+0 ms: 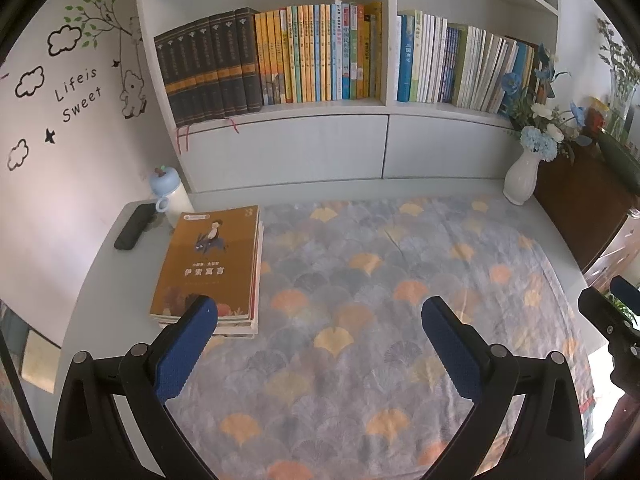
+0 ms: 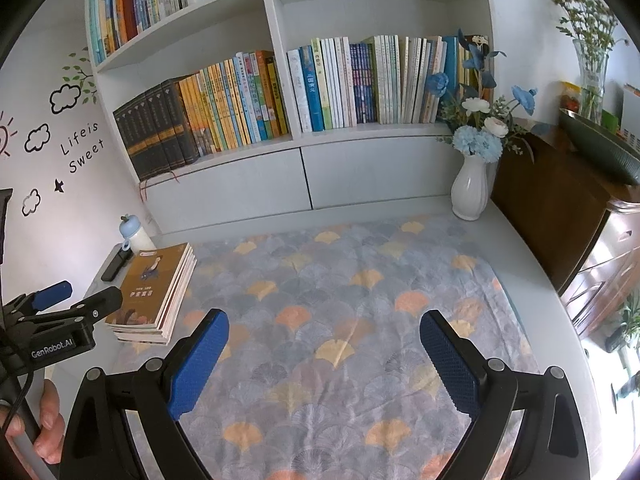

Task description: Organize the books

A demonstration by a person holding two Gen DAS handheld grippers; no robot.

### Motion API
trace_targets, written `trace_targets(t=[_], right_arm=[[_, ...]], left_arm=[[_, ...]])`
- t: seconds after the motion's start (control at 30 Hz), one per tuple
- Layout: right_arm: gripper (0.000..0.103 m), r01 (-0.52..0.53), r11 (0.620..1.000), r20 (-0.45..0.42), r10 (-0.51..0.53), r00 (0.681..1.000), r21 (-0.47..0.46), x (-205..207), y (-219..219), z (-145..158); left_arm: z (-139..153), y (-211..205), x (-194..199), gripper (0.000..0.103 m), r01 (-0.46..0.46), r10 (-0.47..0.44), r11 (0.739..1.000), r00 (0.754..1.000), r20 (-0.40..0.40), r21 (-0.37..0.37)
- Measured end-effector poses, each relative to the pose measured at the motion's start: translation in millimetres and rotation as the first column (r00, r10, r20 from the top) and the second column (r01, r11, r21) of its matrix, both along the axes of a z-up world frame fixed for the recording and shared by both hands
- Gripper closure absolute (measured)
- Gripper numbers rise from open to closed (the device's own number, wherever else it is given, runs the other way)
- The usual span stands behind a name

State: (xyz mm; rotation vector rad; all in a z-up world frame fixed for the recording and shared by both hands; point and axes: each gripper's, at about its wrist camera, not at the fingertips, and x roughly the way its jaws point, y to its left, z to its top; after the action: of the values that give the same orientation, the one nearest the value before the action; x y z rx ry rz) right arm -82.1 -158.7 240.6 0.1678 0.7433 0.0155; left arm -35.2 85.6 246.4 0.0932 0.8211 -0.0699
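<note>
A small stack of books with an orange-brown cover (image 1: 210,264) lies flat at the left edge of the patterned cloth, also in the right wrist view (image 2: 154,292). My left gripper (image 1: 320,308) hangs open over the cloth, its left fingertip just in front of the stack's near edge. My right gripper (image 2: 324,320) is open too, above the middle of the cloth, right of the stack. Nothing sits between either pair of fingers. The white bookshelf (image 1: 320,106) behind holds upright rows of books (image 1: 312,56).
A white vase of blue flowers (image 1: 520,176) stands at the back right of the desk. A blue-capped bottle (image 1: 170,196) and a black case (image 1: 132,226) sit behind the stack. A dark wooden cabinet (image 2: 552,216) borders the right side. A hand (image 2: 44,428) grips the left tool's handle.
</note>
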Motion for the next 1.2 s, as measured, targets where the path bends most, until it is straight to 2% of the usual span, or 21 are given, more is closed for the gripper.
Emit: trace_targets(t=[0.8, 1.2], right_arm=[[0.008, -0.024, 1.0, 0.01, 0.024, 1.0, 0.013, -4.8, -0.1, 0.7], [0.008, -0.019, 1.0, -0.013, 0.02, 1.0, 0.012, -2.9, 0.6, -5.0]], left_arm=[[2.5, 4.5, -6.1, 0.001, -0.022, 0.022, 1.0, 1.0, -0.001, 0.014], [-1.3, -0.2, -5.7, 0.001, -0.015, 0.015, 1.0, 1.0, -0.009, 0.027]])
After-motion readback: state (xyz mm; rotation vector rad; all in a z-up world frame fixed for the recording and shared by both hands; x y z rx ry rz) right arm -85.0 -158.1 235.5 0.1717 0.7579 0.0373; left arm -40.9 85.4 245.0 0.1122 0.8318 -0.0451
